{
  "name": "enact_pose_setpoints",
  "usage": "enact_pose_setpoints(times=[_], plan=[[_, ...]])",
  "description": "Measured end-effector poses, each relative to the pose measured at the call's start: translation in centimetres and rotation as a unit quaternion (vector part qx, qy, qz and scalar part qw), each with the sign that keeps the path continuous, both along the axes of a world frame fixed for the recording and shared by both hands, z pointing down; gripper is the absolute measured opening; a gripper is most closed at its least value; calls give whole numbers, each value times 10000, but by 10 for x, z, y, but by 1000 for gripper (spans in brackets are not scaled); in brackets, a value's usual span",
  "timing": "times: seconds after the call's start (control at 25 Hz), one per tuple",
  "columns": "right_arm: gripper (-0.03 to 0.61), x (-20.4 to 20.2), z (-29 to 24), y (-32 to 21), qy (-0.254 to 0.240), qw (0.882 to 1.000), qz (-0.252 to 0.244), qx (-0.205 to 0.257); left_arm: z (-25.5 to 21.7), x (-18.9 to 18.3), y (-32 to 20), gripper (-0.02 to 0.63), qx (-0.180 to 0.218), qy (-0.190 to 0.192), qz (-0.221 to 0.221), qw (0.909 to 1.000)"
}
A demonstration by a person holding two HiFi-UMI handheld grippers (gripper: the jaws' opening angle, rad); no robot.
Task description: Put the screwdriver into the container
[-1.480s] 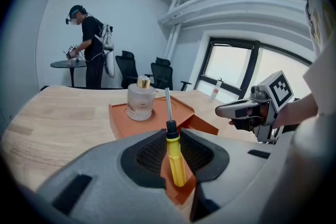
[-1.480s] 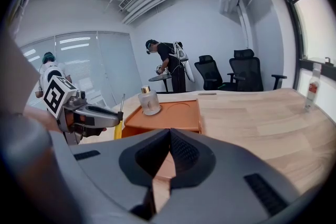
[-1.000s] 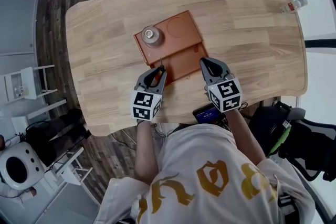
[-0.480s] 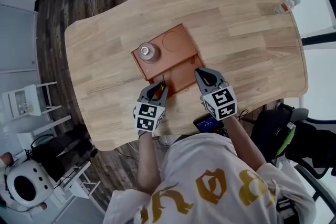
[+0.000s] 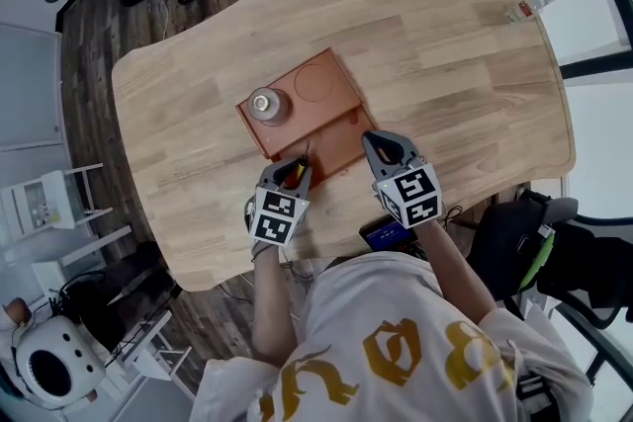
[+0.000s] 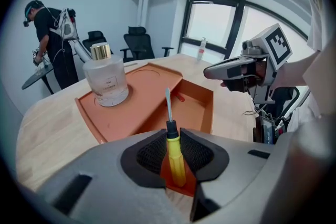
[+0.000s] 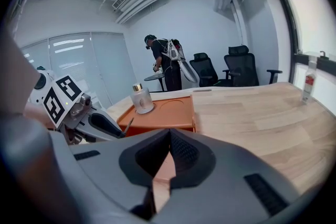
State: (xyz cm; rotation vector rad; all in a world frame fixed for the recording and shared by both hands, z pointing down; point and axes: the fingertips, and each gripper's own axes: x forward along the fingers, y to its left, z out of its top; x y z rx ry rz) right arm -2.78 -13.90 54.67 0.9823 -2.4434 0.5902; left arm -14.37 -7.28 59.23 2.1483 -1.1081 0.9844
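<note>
Wooden surface [image 5: 445, 64] carries an orange container [image 5: 336, 128]. At its near edge the left hand-held gripper [image 5: 299, 165] clamps the screwdriver [image 6: 176, 157] by its yellow handle, which looks light, stiff and best held there. Beside the container, the right hand-held gripper [image 5: 381, 145] is closed and empty.

The worktop [image 5: 445, 84] was pale, matt wood with visible grain, and the container [image 6: 152, 107] on it looked like smooth orange-brown plastic, though its finish was hard to judge. The screwdriver [image 6: 176, 160] had a glossy yellow plastic handle and a bare metal shaft, set between the rough black pads [image 6: 152, 155] of the matt grey left gripper [image 6: 174, 140].
</note>
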Motion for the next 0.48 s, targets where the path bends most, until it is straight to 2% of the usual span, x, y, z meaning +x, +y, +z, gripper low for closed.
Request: enact_pose_setpoints(times=[0.24,0.48], plan=[[9,0,3,1,0,10000,44,-64,7,7,7,80,-380,-11,440,9983],[9,1,4,-8,16,10000,50,-38,7,13,-5,81,-666,-52,601,9960]])
